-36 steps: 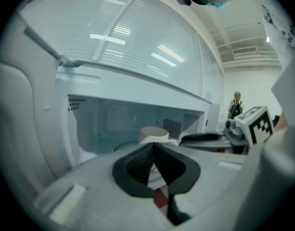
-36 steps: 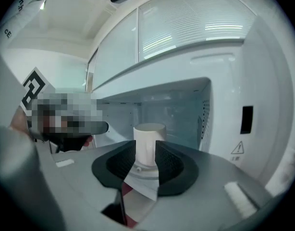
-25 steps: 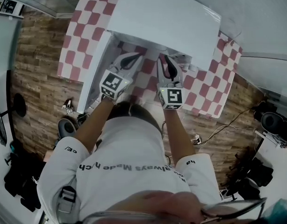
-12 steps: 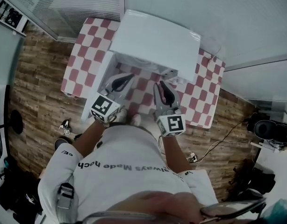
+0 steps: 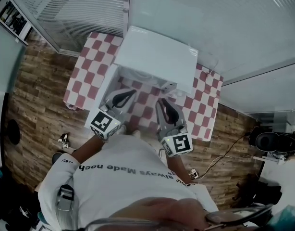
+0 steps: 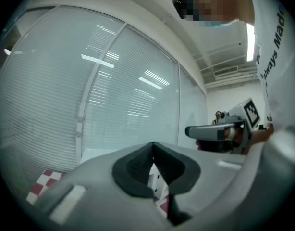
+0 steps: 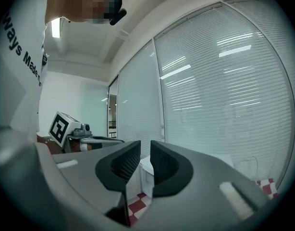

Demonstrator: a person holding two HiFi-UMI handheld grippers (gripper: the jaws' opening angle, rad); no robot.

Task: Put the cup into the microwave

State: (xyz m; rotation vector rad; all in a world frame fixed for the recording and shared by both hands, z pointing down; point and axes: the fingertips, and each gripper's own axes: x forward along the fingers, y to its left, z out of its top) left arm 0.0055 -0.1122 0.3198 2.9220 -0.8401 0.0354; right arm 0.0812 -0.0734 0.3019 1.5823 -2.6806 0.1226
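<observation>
- A person in a white shirt stands at a table covered with a red-and-white checked cloth, seen from above.
- A white microwave sits at the far side of the table, against a glass wall with blinds.
- The microwave door is swung open towards the person's left.
- The cup cannot be made out in any view.
- The left tongs are held above the table in front of the microwave's opening, just beside the open door, pointing at the microwave.
- In the left gripper view the left tongs have their tips touching, with only a small V-shaped gap lower down. They hold nothing.
- The right tongs are held over the table near the left ones, also pointing at the microwave.
- In the right gripper view the right tongs show a narrow gap between the two dark pads. Nothing is between them, and a white edge of the microwave shows through the gap.
- Each gripper view shows the other tongs out to the side, raised level with it.
- The floor around the table is wood plank.
</observation>
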